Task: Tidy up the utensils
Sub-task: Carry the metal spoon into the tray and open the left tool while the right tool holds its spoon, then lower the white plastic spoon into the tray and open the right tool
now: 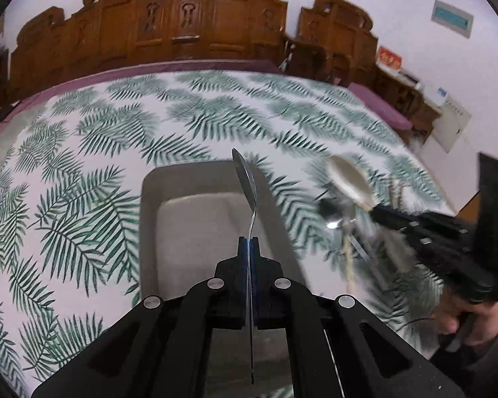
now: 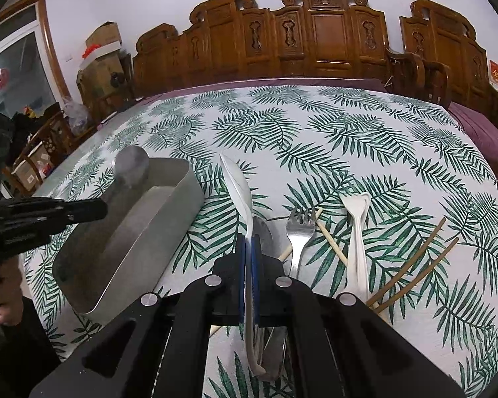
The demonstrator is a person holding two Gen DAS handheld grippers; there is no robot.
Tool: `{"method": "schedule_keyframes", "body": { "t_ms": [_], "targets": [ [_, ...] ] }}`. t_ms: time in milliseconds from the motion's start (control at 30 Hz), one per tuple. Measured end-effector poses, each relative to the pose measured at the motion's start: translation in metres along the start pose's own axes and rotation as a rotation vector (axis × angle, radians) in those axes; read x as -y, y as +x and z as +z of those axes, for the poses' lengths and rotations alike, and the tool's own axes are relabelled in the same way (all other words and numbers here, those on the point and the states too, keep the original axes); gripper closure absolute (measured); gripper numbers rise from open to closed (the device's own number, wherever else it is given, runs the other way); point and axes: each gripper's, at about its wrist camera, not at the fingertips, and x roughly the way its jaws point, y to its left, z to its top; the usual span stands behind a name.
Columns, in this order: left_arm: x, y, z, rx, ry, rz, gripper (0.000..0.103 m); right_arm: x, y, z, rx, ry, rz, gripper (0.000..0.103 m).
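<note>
Left wrist view: the left gripper [image 1: 248,243] clamps a thin steel spoon [image 1: 245,179] edge-on above the smooth grey rectangular tray [image 1: 149,199]. Right wrist view: the right gripper [image 2: 249,242] pinches a glossy white spoon [image 2: 237,182] over the leaf-print tablecloth [image 2: 348,139], beside a metal fork [image 2: 300,232].

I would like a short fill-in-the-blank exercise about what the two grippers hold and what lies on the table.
1. The left gripper holds a metal ____ above the grey tray.
2. The right gripper is shut on a ____ spoon.
3. The metal fork lies on the ____-patterned tablecloth.
4. The grey tray holds ____ utensils.

Missing words: spoon; white; leaf; no
</note>
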Motion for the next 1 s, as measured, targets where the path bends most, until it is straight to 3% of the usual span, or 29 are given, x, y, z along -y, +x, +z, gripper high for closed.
{"method": "schedule_keyframes", "body": {
  "t_ms": [100,433,767,1000],
  "targets": [
    [-0.006,0.011,-0.004,-0.042,0.015,0.057,0.102,-0.001,0.001,0.000,-0.003,-0.003,0.002,0.099],
    [-0.026,0.022,-0.008,-0.094,0.000,0.125,0.102,-0.014,0.003,-0.002,-0.010,-0.031,0.019,0.099],
    [-0.028,0.028,-0.009,-0.115,-0.006,0.120,0.102,-0.016,0.001,-0.006,-0.010,-0.031,0.017,0.099],
    [-0.023,0.009,-0.002,-0.065,0.005,0.093,0.102,-0.020,-0.009,-0.006,-0.007,-0.005,0.009,0.099]
  ]
}}
